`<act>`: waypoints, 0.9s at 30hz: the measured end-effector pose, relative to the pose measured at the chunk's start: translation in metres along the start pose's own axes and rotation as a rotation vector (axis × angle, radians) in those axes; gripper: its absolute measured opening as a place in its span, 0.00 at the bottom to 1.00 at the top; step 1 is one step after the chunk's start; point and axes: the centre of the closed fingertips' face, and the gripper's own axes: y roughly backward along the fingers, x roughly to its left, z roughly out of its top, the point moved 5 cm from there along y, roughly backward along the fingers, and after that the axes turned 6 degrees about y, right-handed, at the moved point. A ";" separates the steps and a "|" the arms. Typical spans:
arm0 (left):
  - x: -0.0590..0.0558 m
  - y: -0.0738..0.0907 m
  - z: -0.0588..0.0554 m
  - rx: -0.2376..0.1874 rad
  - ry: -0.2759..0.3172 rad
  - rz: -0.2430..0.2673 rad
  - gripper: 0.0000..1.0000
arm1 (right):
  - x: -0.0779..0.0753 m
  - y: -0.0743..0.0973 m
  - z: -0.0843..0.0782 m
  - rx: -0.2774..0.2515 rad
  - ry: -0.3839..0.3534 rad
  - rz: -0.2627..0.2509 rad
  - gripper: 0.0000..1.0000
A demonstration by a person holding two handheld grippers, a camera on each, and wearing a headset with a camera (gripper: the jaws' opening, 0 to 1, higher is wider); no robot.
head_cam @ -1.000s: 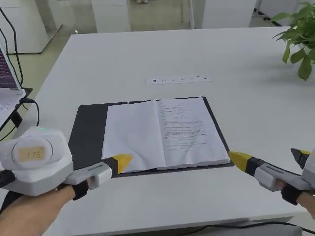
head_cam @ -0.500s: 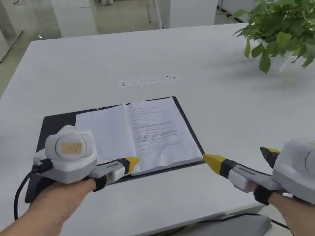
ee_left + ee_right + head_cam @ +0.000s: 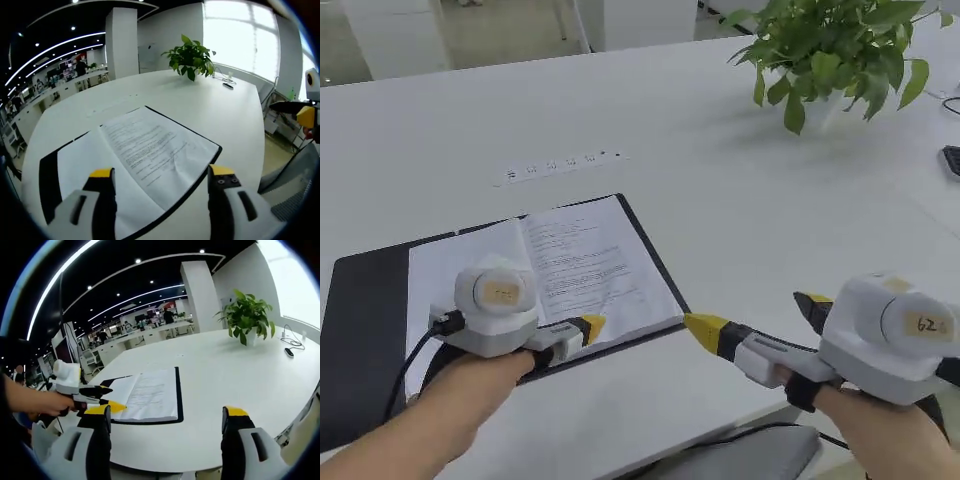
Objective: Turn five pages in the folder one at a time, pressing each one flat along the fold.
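Left gripper [image 3: 588, 326] gaping, empty, at right page's [image 3: 595, 262] near edge. Right gripper [image 3: 753, 313] gaping, empty, nearer folder's [image 3: 360, 320] free corner. Fold [image 3: 525, 240] running away.

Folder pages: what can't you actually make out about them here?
- Printed text on the right page: too small to read in the head view, blurred in both gripper views.
- Folder, lower left corner: cut off by the head view's left edge.
- Left page, lower part: hidden in the head view by the left gripper and the hand.
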 end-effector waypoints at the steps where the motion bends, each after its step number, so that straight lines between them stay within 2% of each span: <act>1: -0.001 -0.004 0.000 0.003 -0.005 -0.001 0.74 | 0.000 0.000 0.000 0.002 0.000 0.001 0.91; 6: -0.010 -0.028 -0.002 0.025 -0.005 -0.006 0.70 | 0.000 -0.002 -0.003 0.010 -0.006 0.007 0.90; 11: -0.016 -0.049 -0.002 0.016 -0.039 -0.007 0.68 | -0.002 -0.006 -0.004 0.018 -0.006 0.016 0.90; 16: -0.023 -0.067 -0.004 0.023 -0.019 -0.012 0.67 | -0.005 -0.010 -0.002 0.012 -0.013 0.020 0.89; 19: -0.027 -0.078 -0.008 0.034 -0.013 -0.003 0.67 | -0.005 -0.011 -0.001 0.013 -0.013 0.024 0.89; 21: -0.027 -0.083 -0.015 0.055 -0.010 0.018 0.66 | -0.006 -0.011 -0.003 0.023 -0.010 0.027 0.89; 22: -0.028 -0.085 -0.021 0.074 0.002 0.025 0.65 | -0.007 -0.011 -0.004 0.027 -0.009 0.025 0.88; 23: -0.028 -0.085 -0.020 0.050 -0.017 0.029 0.65 | -0.008 -0.011 -0.005 0.032 -0.013 0.025 0.88; 27: -0.027 -0.083 -0.020 0.024 -0.001 0.039 0.65 | -0.013 -0.012 -0.011 0.045 -0.029 0.020 0.88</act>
